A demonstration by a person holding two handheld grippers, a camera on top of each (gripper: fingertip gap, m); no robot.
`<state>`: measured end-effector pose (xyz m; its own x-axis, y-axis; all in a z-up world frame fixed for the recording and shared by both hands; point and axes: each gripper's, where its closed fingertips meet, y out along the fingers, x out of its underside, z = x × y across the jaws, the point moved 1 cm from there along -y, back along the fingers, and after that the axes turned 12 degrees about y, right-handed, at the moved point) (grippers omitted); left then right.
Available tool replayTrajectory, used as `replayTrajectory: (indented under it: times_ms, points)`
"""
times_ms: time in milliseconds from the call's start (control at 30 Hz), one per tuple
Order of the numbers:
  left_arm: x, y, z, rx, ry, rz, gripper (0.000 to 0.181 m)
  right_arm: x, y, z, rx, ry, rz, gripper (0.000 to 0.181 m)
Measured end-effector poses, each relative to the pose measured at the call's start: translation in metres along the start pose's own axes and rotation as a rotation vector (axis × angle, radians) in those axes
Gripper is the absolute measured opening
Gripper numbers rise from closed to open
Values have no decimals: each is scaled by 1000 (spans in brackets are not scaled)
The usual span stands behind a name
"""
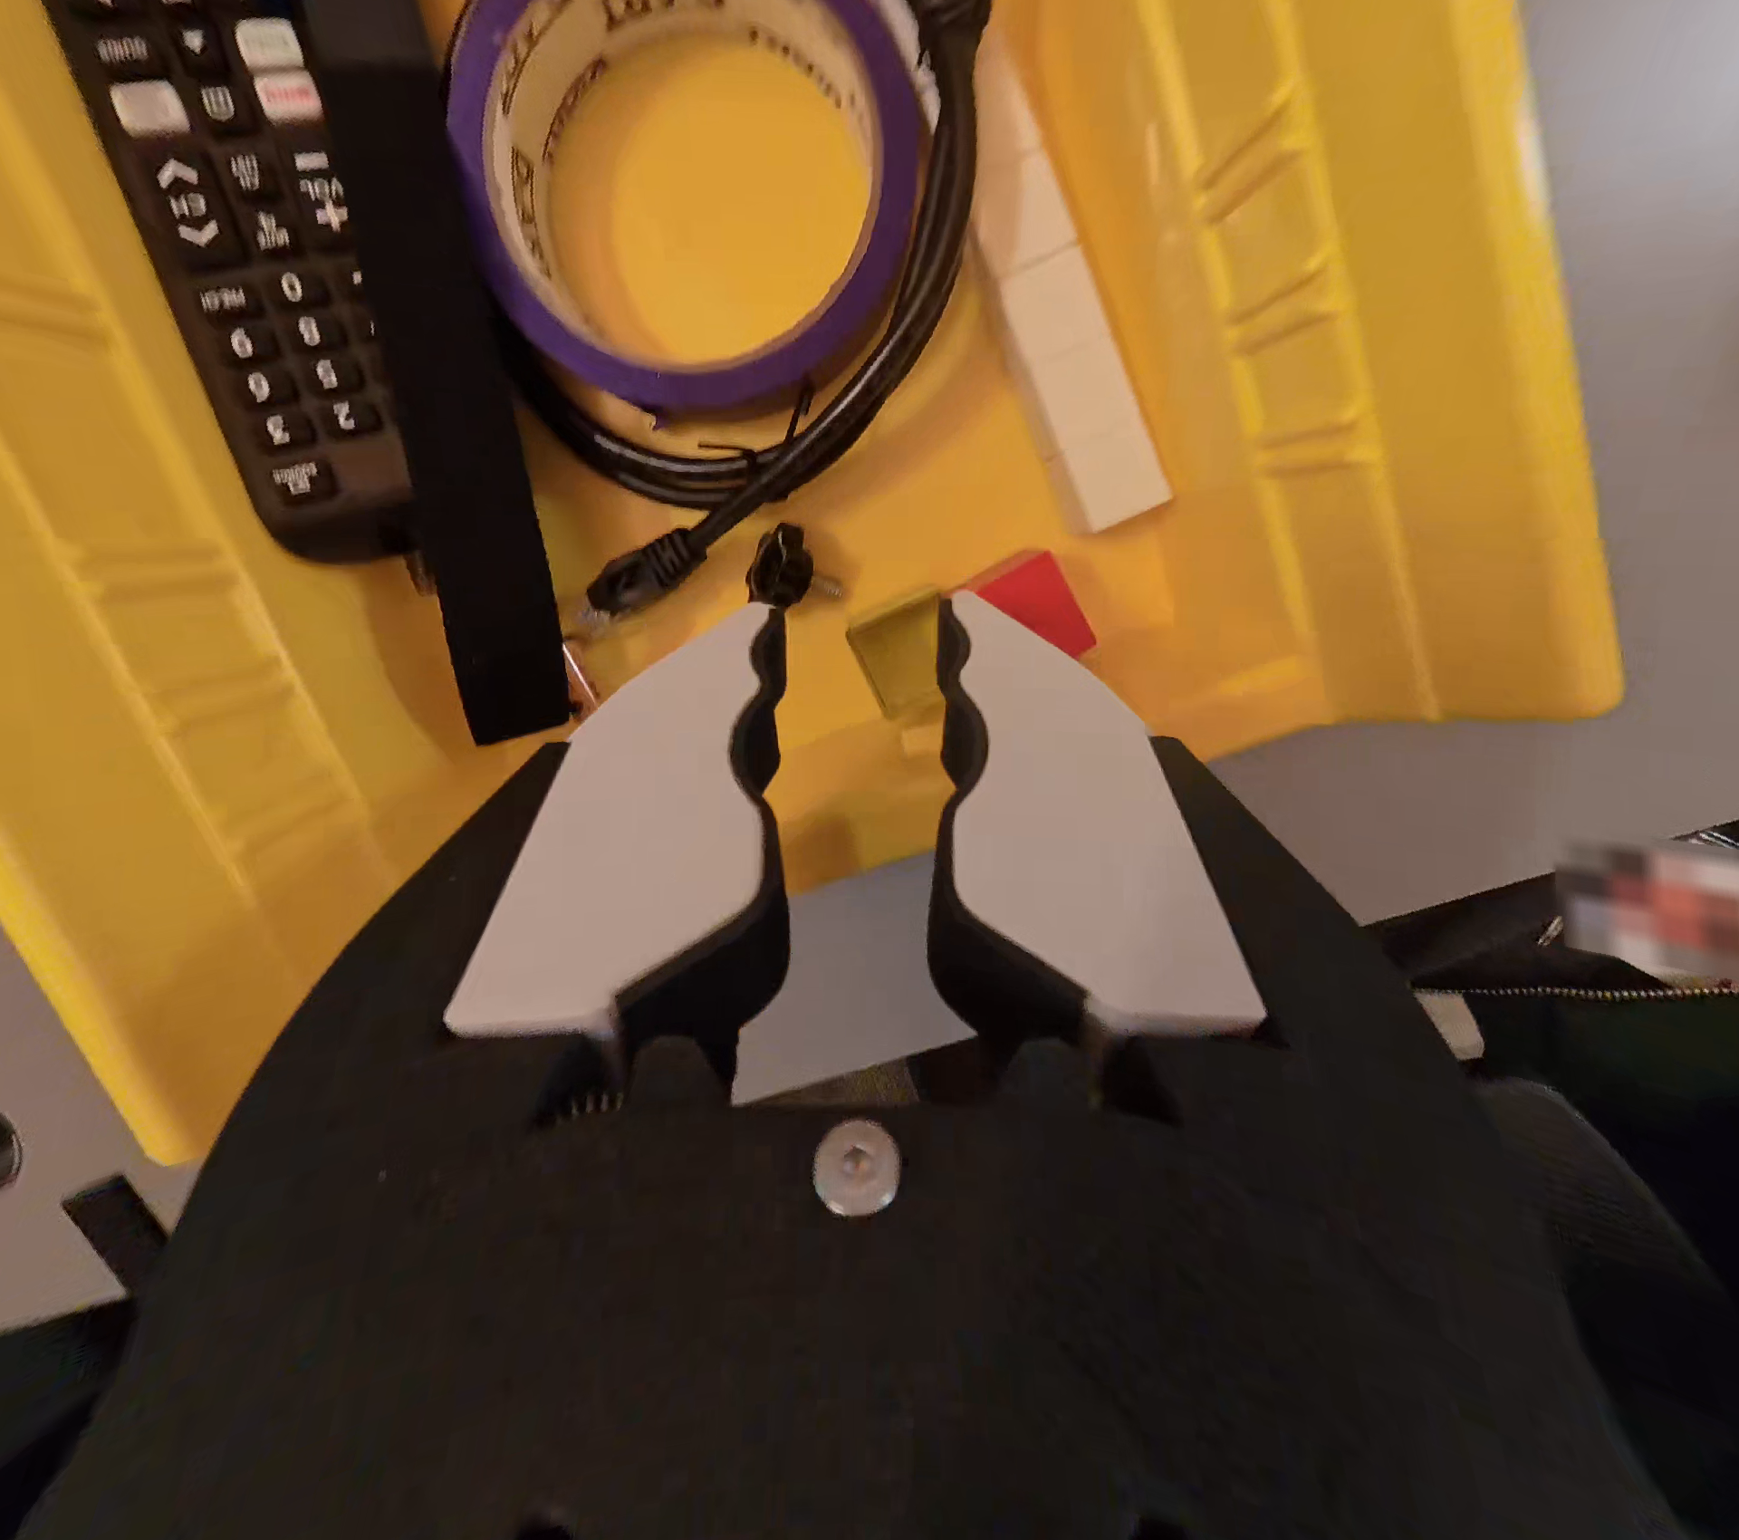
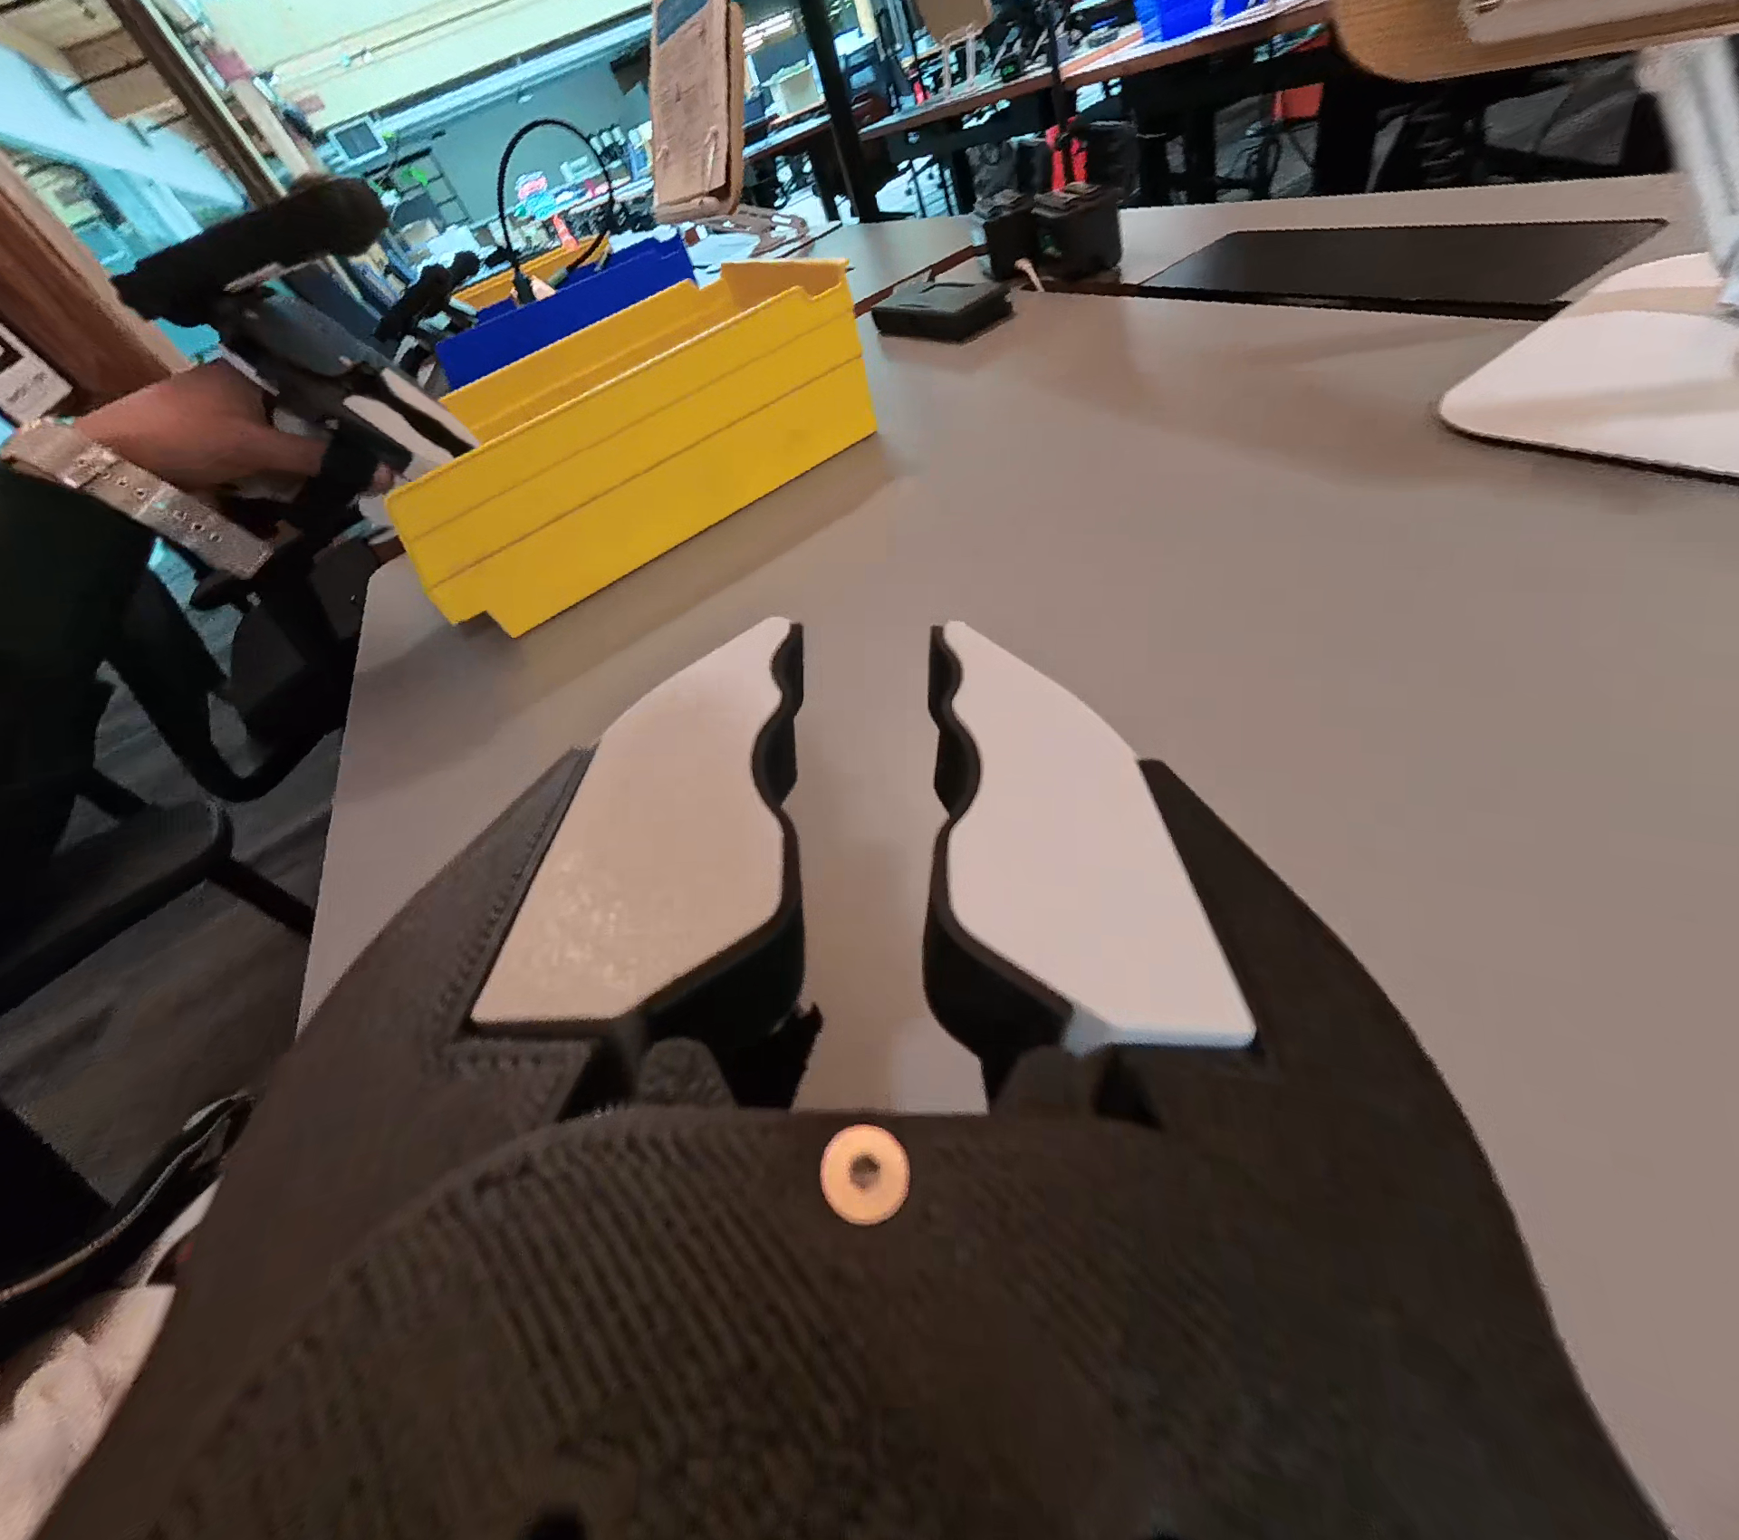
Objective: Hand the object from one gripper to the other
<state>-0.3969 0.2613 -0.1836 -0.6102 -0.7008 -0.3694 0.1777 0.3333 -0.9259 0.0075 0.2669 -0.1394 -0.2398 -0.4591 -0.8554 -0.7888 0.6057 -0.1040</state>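
My left gripper (image 1: 858, 610) is open and empty, pointing down into a yellow bin (image 1: 1223, 196). A small olive-yellow block (image 1: 894, 648) lies between its fingertips, close to the right finger, and a red block (image 1: 1035, 601) sits just beyond that finger. A small black knob with a screw (image 1: 781, 565) lies at the left fingertip. My right gripper (image 2: 866, 634) is open and empty, low over the grey table (image 2: 1223, 554). In the right wrist view the left gripper (image 2: 376, 412) shows at the near end of the yellow bin (image 2: 640, 450), held by a hand.
The bin also holds a black remote (image 1: 226, 205), a black bar (image 1: 405, 271), a purple tape roll (image 1: 687, 158), a coiled black cable (image 1: 847, 412) and a row of white blocks (image 1: 1063, 328). A blue bin (image 2: 565, 309), a white monitor foot (image 2: 1600, 384) and a black pad (image 2: 1393, 262) are on the table. Spacing between my two grippers at the tips: around 40 cm.
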Motion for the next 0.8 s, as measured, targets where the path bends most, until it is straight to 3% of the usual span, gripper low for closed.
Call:
replayTrajectory:
  times_ms: [33,367,800]
  points:
    - [3,1,1,3,-17,-20,33,1,3,-3,-8,-12,-12,25]
    - [13,11,10,49,-37,-194,36,3,-1,-9,-19,-65,-35,26]
    - [12,16,2,113,-112,-197,27,8,-9,-9,8,-74,-42,25]
